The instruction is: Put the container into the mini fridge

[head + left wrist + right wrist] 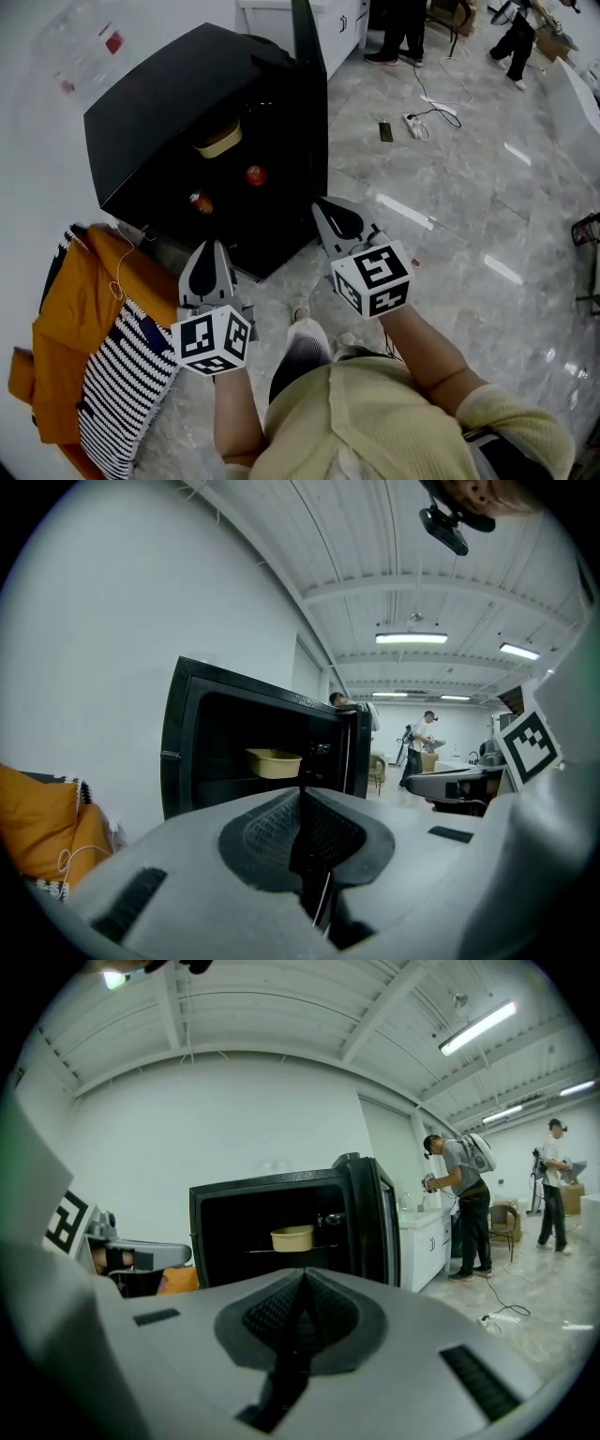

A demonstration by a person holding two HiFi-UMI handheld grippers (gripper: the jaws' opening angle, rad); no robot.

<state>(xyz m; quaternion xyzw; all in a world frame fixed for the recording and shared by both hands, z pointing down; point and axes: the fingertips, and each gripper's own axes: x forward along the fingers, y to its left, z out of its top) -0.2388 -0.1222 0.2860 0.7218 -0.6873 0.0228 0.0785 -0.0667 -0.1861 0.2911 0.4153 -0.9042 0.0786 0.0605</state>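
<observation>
**Marble floor (450, 234), white wall: container sits in the open mini fridge, both grippers empty**

Tan container (217, 141) is on the upper shelf inside the black mini fridge (159, 122), straight ahead of both grippers and well apart from them. It shows just above the jaw tips in each gripper view. Below it in the fridge are two small red items (255, 174), too small to identify. The fridge door (305, 37) stands open, ahead of the right gripper on its far side.

Left gripper (213, 251): jaws pressed together, nothing between them, pointing at the fridge front. Right gripper (330, 211): jaws pressed together, nothing held, beside the left one, near the fridge's lower corner.

Orange cloth (84, 309) and striped cloth (122, 384) lie on the floor to the outer side of the left gripper. White cabinet (328, 23) stands beyond the fridge. People (464, 1204) stand far behind it.
</observation>
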